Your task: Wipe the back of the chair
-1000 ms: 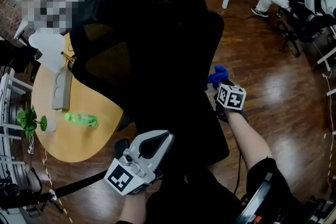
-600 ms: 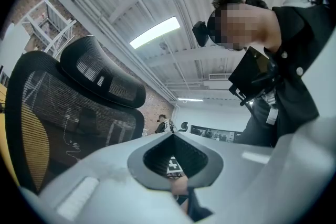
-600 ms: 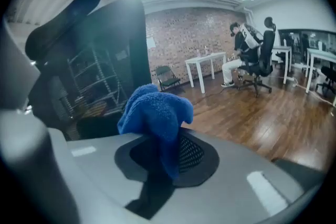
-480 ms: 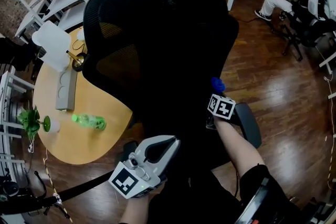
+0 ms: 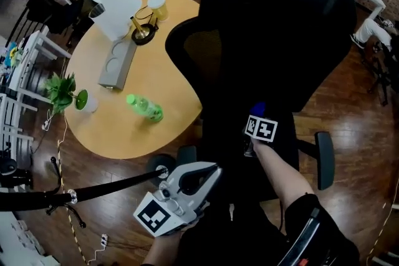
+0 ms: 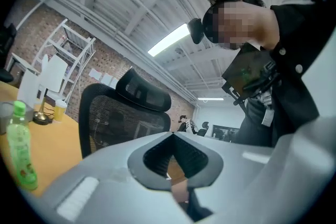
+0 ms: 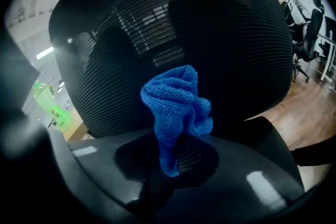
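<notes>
The black mesh chair (image 5: 274,28) stands with its back toward me, filling the head view's upper right. My right gripper (image 5: 257,116) is low against that back, shut on a bunched blue cloth (image 5: 259,110). In the right gripper view the blue cloth (image 7: 176,107) sticks up from the right gripper (image 7: 170,165) and rests against the chair's mesh back (image 7: 210,34). My left gripper (image 5: 209,171) hangs low beside the chair base, shut with nothing in it, away from the back. The left gripper view shows the left gripper (image 6: 172,135) and the chair (image 6: 110,118) beyond it.
A round wooden table (image 5: 156,134) stands left of the chair and carries a green bottle (image 5: 144,108), a grey power strip (image 5: 117,65), a potted plant (image 5: 62,91) and a white sheet (image 5: 115,3). White shelves line the left. A black bar (image 5: 93,190) crosses low left.
The right gripper with the cloth has slid from the chair back's right edge onto its lower middle. The chair now shows further right in the view. The left gripper has hardly moved.
</notes>
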### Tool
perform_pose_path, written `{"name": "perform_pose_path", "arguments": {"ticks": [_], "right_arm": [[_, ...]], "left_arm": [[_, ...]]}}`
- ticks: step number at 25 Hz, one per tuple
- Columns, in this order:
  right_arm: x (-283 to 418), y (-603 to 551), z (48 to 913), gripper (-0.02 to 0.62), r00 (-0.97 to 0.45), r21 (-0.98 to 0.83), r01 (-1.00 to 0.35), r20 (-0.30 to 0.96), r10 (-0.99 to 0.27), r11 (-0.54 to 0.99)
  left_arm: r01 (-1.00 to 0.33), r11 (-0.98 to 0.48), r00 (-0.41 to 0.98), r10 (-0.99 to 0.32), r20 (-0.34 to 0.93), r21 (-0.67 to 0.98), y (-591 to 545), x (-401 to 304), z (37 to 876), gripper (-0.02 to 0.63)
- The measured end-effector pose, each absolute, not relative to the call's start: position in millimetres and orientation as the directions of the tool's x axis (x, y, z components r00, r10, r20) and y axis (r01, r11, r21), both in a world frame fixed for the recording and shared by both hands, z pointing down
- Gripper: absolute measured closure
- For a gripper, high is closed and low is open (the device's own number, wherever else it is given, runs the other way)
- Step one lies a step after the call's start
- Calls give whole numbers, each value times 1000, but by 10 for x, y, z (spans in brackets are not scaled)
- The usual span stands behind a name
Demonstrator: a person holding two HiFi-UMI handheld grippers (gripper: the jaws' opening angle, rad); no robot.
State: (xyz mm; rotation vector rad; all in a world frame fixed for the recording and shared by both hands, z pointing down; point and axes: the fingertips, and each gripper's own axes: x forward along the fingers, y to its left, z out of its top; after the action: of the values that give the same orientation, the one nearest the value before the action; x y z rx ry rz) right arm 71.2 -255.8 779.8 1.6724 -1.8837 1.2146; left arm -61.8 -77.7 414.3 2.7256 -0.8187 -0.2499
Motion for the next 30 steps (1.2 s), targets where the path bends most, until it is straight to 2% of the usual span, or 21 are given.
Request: {"name": "perform_pose_path", "arguments": {"ticks": [4, 8, 11, 14, 18, 22, 26, 30], "right_arm": [[114, -2497, 7881, 540, -334, -387, -921, 733, -593, 41], [-591, -2399, 7805, 540, -483, -437, -872, 691, -538, 221], [-1121, -2342, 7399, 540, -641, -485, -767, 564, -521, 419], [-1354, -2343, 6671, 540, -755, -540, -650, 383, -532, 535], [-1127, -2114, 5613, 540, -816, -520, -555, 188, -547, 649], [-519, -1653, 4617, 540, -823, -446, -520, 36, -566, 728], [98, -1283, 3844, 540, -773, -315, -578, -83, -629, 753], [561, -1023, 3440, 540, -715, -239, -644, -149, -683, 726]], "left_arm": [[-584, -744, 769, -635, -74, 323, -638, -967, 4168, 604], [-644, -696, 715, -695, -73, 318, -501, -1236, 4180, 604], [-675, -667, 682, -727, -77, 315, -426, -1368, 4180, 604], [-687, -662, 669, -737, -93, 301, -409, -1405, 4143, 604], [-661, -697, 691, -710, -138, 277, -390, -1283, 3945, 604], [-607, -761, 741, -646, -182, 231, -382, -999, 3641, 604], [-523, -839, 802, -545, -245, 154, -479, -654, 3350, 604], [-447, -886, 840, -462, -284, 120, -549, -289, 3173, 604]]}}
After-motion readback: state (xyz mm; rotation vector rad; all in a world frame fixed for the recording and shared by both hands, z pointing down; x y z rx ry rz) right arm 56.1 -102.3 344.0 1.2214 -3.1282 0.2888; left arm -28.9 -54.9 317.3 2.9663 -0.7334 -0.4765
